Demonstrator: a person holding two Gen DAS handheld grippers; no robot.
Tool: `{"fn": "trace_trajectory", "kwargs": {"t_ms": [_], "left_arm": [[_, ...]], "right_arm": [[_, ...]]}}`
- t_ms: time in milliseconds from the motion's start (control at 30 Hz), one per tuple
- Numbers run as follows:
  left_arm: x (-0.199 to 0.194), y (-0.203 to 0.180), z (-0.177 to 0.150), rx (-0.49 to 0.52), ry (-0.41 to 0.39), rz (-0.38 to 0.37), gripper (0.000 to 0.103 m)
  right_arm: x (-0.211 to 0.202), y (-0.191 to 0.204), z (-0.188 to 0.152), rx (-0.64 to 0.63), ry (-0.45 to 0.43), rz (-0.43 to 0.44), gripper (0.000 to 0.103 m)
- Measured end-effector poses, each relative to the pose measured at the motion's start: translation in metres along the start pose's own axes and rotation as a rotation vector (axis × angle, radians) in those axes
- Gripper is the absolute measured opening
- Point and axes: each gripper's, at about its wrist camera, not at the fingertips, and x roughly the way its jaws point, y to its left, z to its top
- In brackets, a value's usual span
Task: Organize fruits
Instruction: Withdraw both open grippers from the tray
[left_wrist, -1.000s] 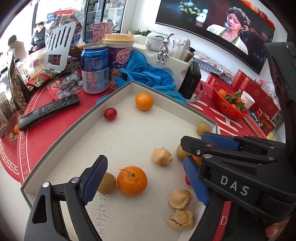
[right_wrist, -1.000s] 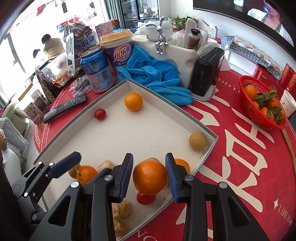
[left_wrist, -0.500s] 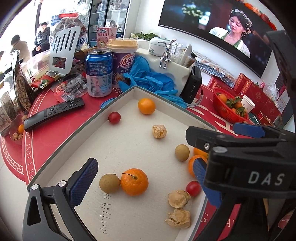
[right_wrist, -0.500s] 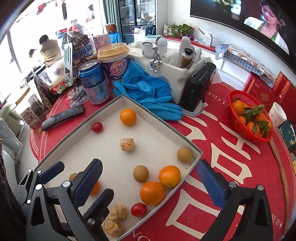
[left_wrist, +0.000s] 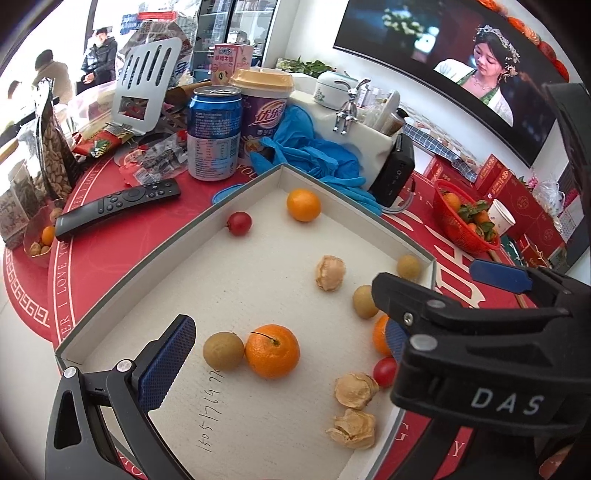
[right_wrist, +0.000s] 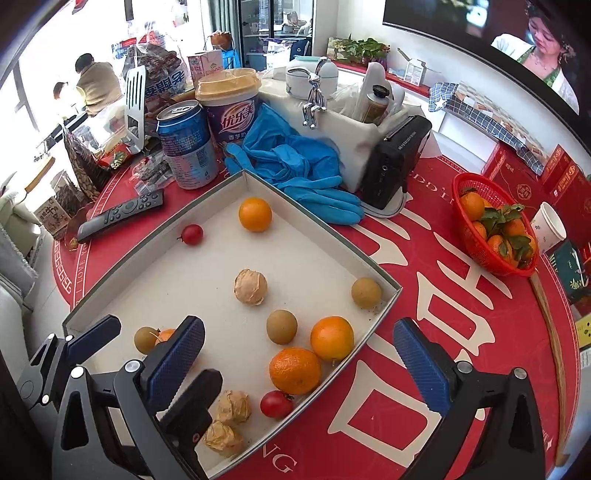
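A shallow white tray (right_wrist: 314, 258) on the red tablecloth holds scattered fruit. Two oranges (right_wrist: 294, 371) (right_wrist: 331, 338) lie together near its right corner, with a cherry tomato (right_wrist: 276, 404) and two husked physalis (right_wrist: 232, 406) beside them. Another orange (right_wrist: 255, 214) and a tomato (right_wrist: 192, 234) sit at the far end. My right gripper (right_wrist: 299, 362) hangs open above the two oranges, its pads touching nothing. My left gripper (left_wrist: 284, 339) is open over a stemmed orange (left_wrist: 272, 350) and a longan (left_wrist: 223, 350). Its right finger is mostly hidden behind the right gripper.
Blue gloves (right_wrist: 295, 173), a black device (right_wrist: 395, 162), a blue can (right_wrist: 186, 144) and a purple cup (right_wrist: 232, 107) crowd the tray's far side. A remote (right_wrist: 122, 214) lies to the left. At the right stand a red basket (right_wrist: 491, 236) of tangerines and a paper cup (right_wrist: 550, 227).
My right gripper was shut on an orange; it has opened wide and the orange now lies in the tray's right corner. The left gripper has also opened wider. Both pulled back slightly.
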Motion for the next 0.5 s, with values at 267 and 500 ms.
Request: {"fn": "trace_trajectory", "kwargs": {"t_ms": [267,500], "left_arm": [[0.0035,0.0006,0.0001,0.005,0.019,-0.001,0.103],[0.0028,0.0033,0.0013,-0.017,0.023,-0.016,0.103]], "right_arm": [[-0.0002,0.0020,-0.0024,-0.007,-0.006,-0.003,0.103],[-0.0043,-0.0022,-0.0032,0.004,-0.021,-0.010,0.103]]}}
